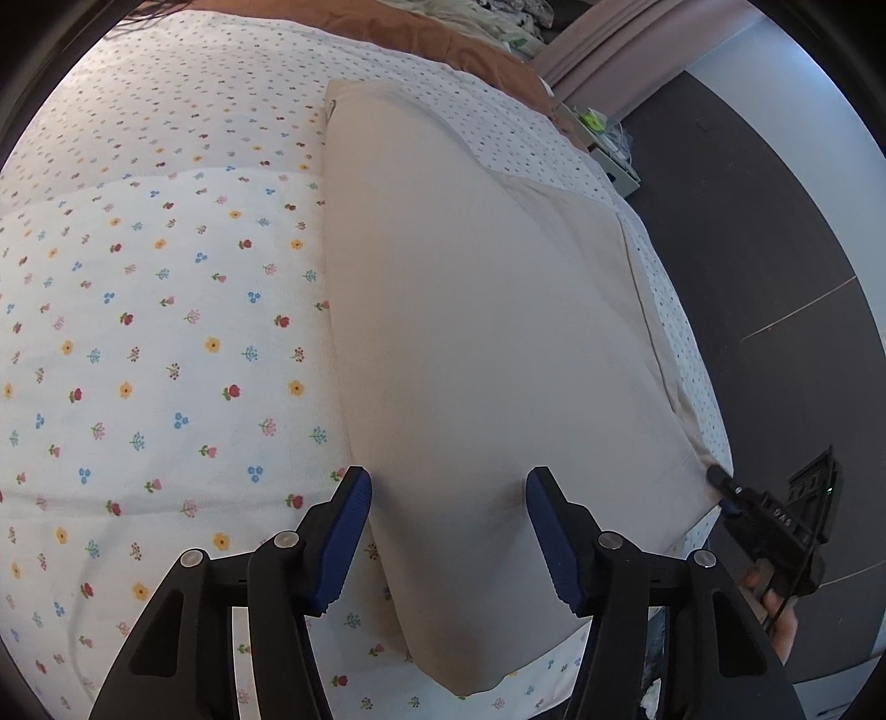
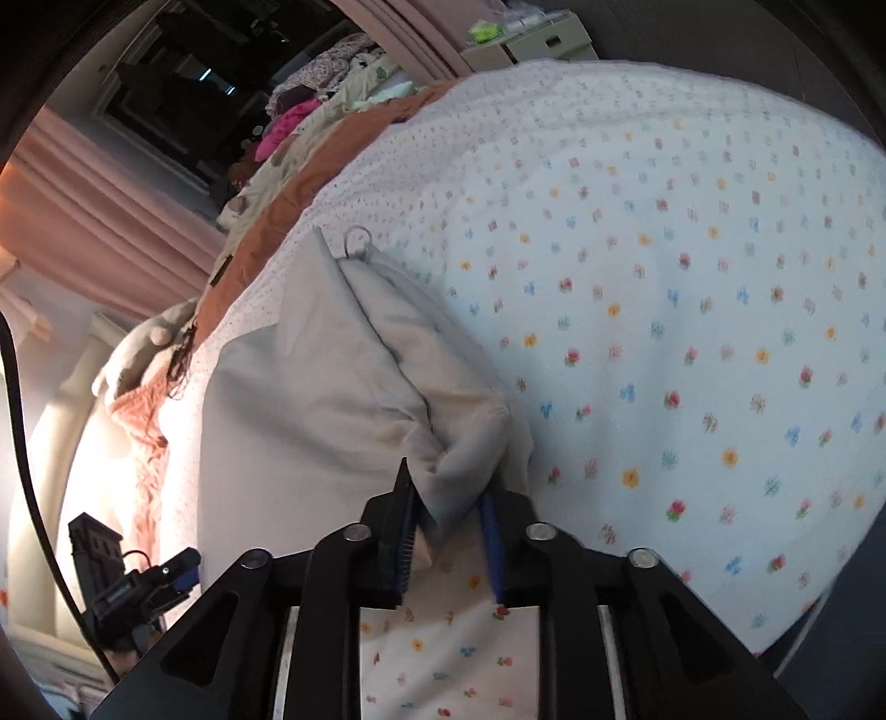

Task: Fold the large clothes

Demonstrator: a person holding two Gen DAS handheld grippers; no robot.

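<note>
A large beige garment [image 1: 470, 310] lies folded lengthwise on the flowered bed sheet [image 1: 144, 310]. My left gripper [image 1: 448, 487] is open, its blue pads standing either side of the garment's near end, just above it. My right gripper [image 2: 448, 498] is shut on a bunched corner of the beige garment [image 2: 332, 387] and lifts that edge off the sheet. The right gripper also shows in the left wrist view [image 1: 720, 479] at the garment's right corner. The left gripper shows in the right wrist view [image 2: 166, 570] at lower left.
The bed's right edge drops to a dark floor [image 1: 764, 232]. A brown blanket [image 1: 470, 50] and a pile of clothes [image 2: 326, 111] lie at the bed's far end. Pink curtains [image 2: 94, 221] hang beyond. A small cabinet [image 1: 609, 149] stands beside the bed.
</note>
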